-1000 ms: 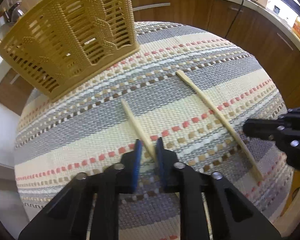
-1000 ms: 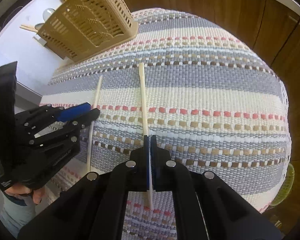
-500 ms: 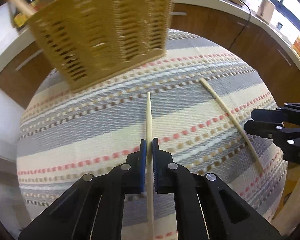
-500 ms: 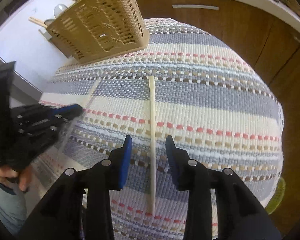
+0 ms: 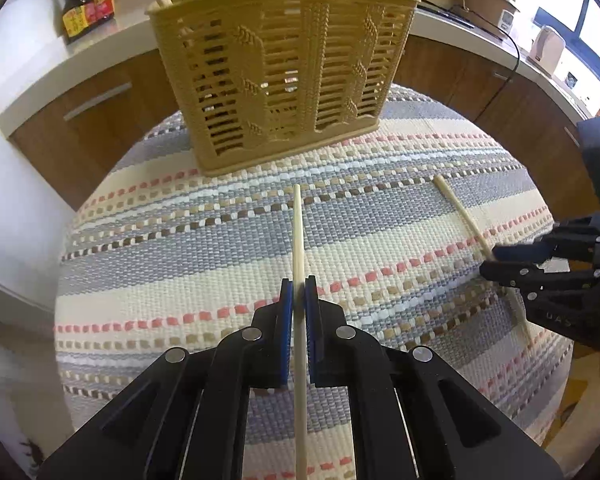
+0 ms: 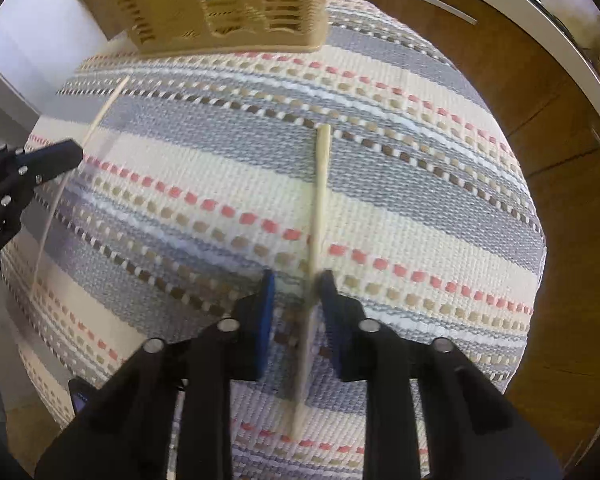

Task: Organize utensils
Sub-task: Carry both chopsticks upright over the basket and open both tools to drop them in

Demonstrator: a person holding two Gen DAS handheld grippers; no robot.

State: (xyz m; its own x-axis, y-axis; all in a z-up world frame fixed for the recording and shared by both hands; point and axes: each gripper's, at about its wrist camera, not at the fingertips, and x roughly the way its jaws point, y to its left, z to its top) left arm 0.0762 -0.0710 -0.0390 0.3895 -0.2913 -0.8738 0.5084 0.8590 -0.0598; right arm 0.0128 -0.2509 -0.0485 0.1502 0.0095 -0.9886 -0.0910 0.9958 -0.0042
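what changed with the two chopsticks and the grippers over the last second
The left gripper closed on its chopstick, turned it to point at the basket and moved nearer it. The right gripper, shut on the other chopstick a second ago, opened; that chopstick now lies between its fingers. The basket and striped mat stayed put.

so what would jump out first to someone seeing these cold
The tan basket standing at the far edge of the striped mat, with utensils sticking out of its top. Then the left gripper, shut on a chopstick that points toward the basket. The right gripper is open around the second chopstick, which lies on the mat.
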